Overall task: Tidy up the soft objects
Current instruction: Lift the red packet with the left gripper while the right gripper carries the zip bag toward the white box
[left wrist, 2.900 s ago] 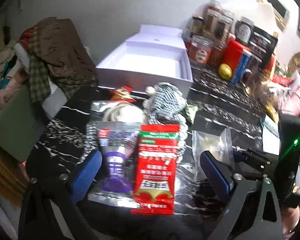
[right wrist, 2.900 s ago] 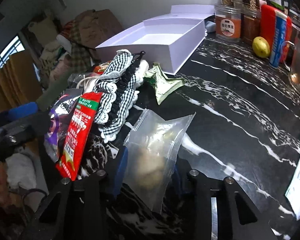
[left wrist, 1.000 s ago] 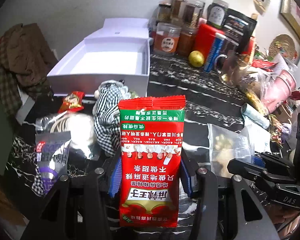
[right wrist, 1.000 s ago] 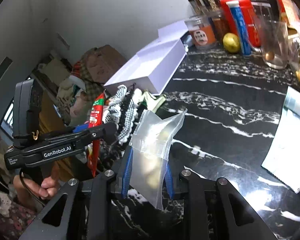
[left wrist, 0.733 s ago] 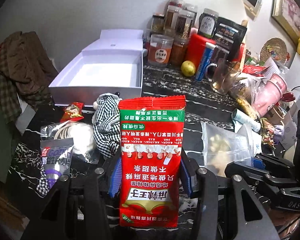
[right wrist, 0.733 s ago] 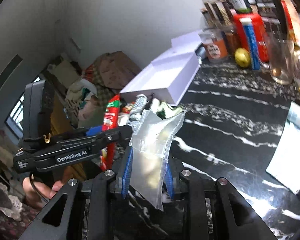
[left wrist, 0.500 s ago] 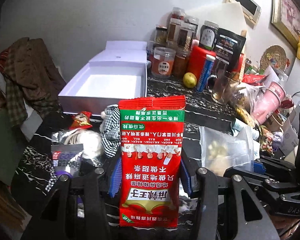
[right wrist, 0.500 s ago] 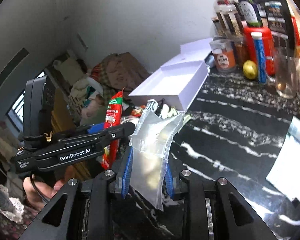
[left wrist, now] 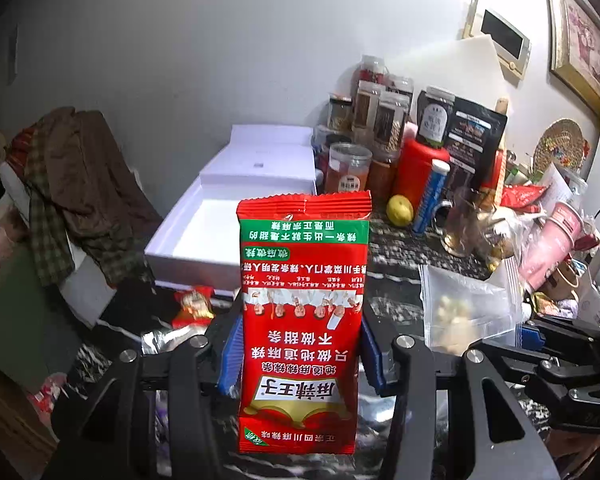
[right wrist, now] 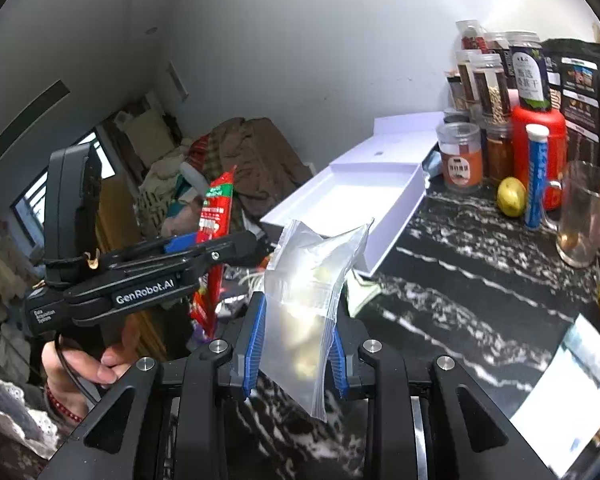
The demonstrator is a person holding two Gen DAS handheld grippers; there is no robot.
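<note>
My left gripper (left wrist: 300,352) is shut on a red snack packet (left wrist: 302,320) and holds it upright in the air above the table. My right gripper (right wrist: 296,344) is shut on a clear zip bag (right wrist: 312,292) with pale lumps inside, also lifted. The zip bag also shows in the left wrist view (left wrist: 464,308), and the red packet in the right wrist view (right wrist: 216,208). An open white box (left wrist: 204,240) sits ahead on the black marble table (right wrist: 460,296); it also shows in the right wrist view (right wrist: 364,196), and the part of its inside that shows is bare.
Jars, a red canister (left wrist: 420,172), a blue tube (left wrist: 428,196), a lemon (left wrist: 400,210) and a glass mug (right wrist: 584,216) crowd the back right. A small red snack (left wrist: 192,306) and foil packs lie below the box. Clothes (left wrist: 72,184) pile at left.
Both grippers have risen higher with their loads and the box looks closer ahead. At the earliest frames the left gripper was open over the packets on the table.
</note>
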